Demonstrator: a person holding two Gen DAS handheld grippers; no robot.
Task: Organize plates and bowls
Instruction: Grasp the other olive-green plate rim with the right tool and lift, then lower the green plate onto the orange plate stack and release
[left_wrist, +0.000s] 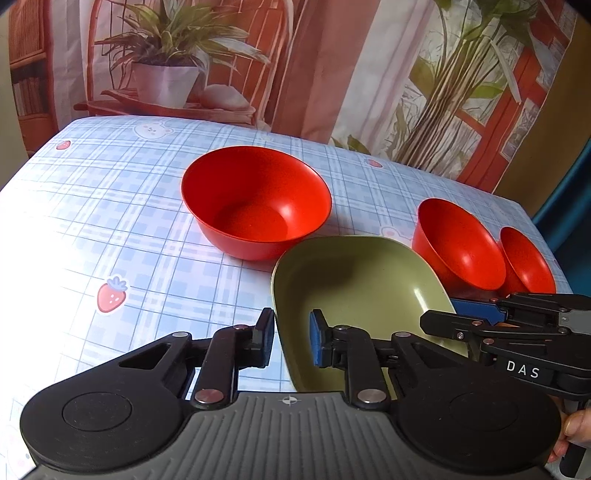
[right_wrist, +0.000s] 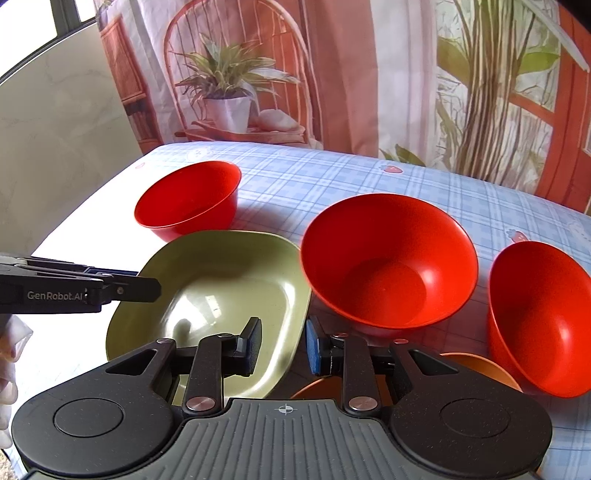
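Both grippers straddle opposite rims of the olive-green squarish plastic plate (right_wrist: 221, 280) on the checked table (left_wrist: 147, 229): left gripper (left_wrist: 291, 338) and right gripper (right_wrist: 282, 345), jaws narrowed around the rims, though contact can't be confirmed. Best lifted level, clear of the red plastic bowls (right_wrist: 388, 258).

"DAS" on right claw (left_wrist: 458, 314); "GenRobot.AI" on left claw (right_wrist: 147, 284).

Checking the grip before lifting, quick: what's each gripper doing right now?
Left gripper: closed on the green plate's left rim.
Right gripper: closed on its right rim.
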